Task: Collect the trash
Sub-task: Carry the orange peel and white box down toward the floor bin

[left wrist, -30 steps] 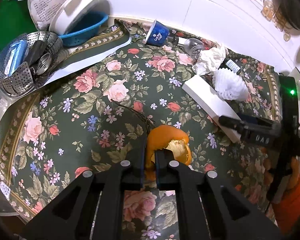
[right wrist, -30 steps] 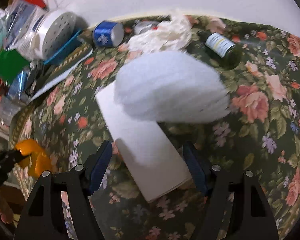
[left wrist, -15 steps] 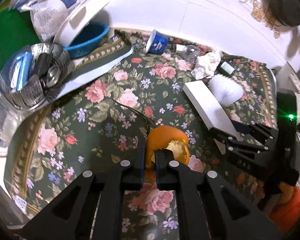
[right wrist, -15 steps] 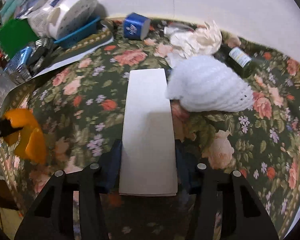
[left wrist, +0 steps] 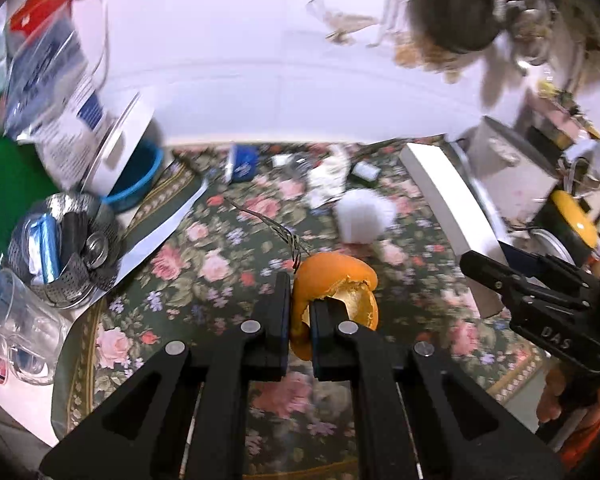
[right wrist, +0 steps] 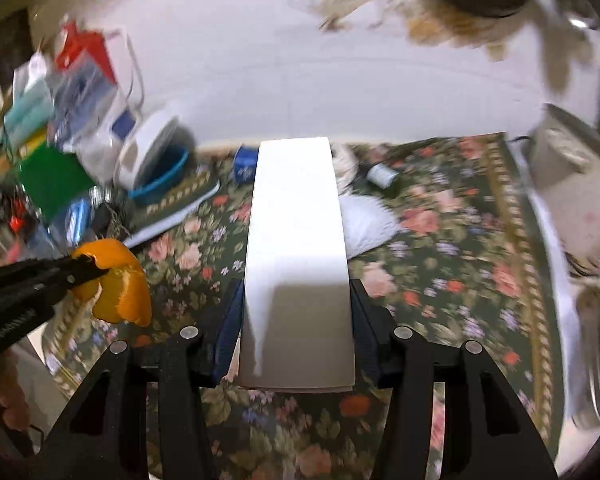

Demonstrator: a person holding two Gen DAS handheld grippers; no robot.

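Now left gripper pinching orange peel between nearly closed jaws, holding it above floral tablecloth. Right gripper clamping long white box by near end, far end pointing toward wall. White ribbed paper cup lying on cloth beyond peel; crumpled tissue and blue capsule lying farther back near wall.

"DAS" on right gripper

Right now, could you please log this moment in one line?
left gripper: shut on orange peel | right gripper: shut on white box | both lifted
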